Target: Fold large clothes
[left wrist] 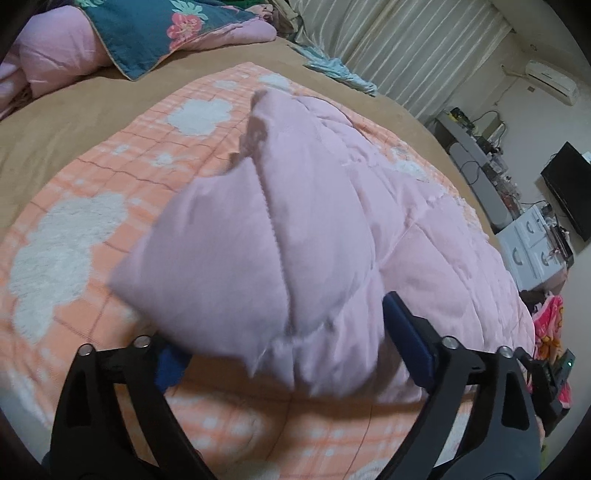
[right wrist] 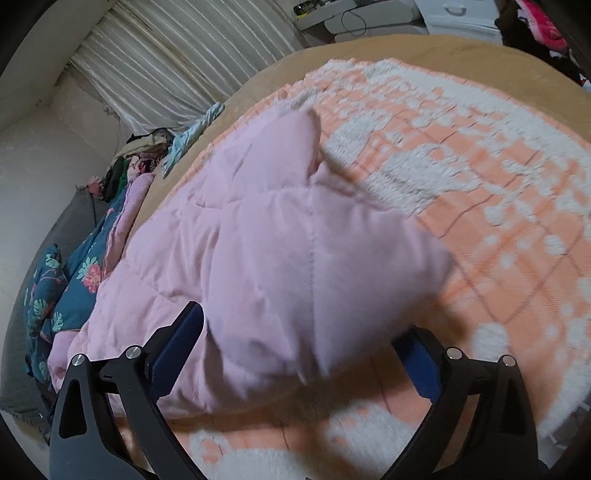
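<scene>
The left tongs (left wrist: 291,354) are spread wide, their blue pads (left wrist: 406,339) standing on either side of a bunched fold of the pink jacket (left wrist: 295,229). The fabric bulges between the arms, but whether the pads actually pinch it I cannot tell; the near pad is mostly hidden under the cloth. The right tongs (right wrist: 295,354) look much the same: arms wide, one blue pad (right wrist: 177,350) against the jacket's (right wrist: 266,251) side, the other (right wrist: 424,365) tucked beneath a puffed corner. Grip or mere contact cannot be told here either.

The jacket is quilted and padded, with a zip seam (left wrist: 275,236) running along the raised fold in the left view. It lies heaped on an orange checked blanket (left wrist: 92,229) with white fluffy patches, which is spread over a tan sheet (left wrist: 74,110) on the bed. The jacket's far end rises in a loose point.

Beyond it, at the bed's edge, sits a teal floral quilt (left wrist: 147,33) with pink bedding. Pale curtains (right wrist: 177,55) hang behind the bed. A dark screen (left wrist: 569,192) and white drawers (left wrist: 528,251) stand against the wall.
</scene>
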The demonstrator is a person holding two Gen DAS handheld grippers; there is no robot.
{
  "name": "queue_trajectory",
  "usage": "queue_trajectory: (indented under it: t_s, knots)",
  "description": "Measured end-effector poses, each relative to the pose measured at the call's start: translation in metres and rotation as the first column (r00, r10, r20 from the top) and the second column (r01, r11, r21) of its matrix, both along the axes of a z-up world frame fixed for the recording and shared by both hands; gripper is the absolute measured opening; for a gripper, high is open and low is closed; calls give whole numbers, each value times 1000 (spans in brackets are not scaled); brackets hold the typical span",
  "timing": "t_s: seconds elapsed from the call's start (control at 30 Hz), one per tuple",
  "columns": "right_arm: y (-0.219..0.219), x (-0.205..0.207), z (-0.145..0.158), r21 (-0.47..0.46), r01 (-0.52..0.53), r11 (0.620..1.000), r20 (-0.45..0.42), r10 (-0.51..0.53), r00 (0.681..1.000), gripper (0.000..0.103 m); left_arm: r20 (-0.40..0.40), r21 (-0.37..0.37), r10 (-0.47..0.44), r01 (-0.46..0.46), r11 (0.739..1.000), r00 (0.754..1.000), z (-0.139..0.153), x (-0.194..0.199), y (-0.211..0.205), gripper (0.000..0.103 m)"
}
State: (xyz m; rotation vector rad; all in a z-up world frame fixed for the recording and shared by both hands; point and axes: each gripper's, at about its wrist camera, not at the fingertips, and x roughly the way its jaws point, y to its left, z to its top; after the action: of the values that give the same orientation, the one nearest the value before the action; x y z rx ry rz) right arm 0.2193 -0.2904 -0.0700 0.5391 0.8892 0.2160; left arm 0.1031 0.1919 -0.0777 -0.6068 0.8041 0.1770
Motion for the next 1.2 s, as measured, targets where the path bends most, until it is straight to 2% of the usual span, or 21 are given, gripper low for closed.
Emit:
queue_trajectory:
  t_s: [0.2,0.33,0.6,0.9,1.2]
  knots:
    - [-10,-24,26,-73,8,997,56,-4,998,99,0,39,15,-15,999,1000,21,-22,3,93]
    - [-10,-43,48,-127,2,992,114,12,993,99,28,73,13,-15,997,1000,41,-35,1,94]
    - [-4,-75,91,-175,-29,984,219,67,973,99,90,136,-14,2,991,996,76,-53,-18,94]
    - [24,-115,133,-273,-78,959,325,168,931,99,162,185,-58,27,982,985,105,-71,-40,94]
    - [51,-141,147,-360,-122,925,370,262,892,99,218,236,-128,75,969,967,119,-88,-72,94]
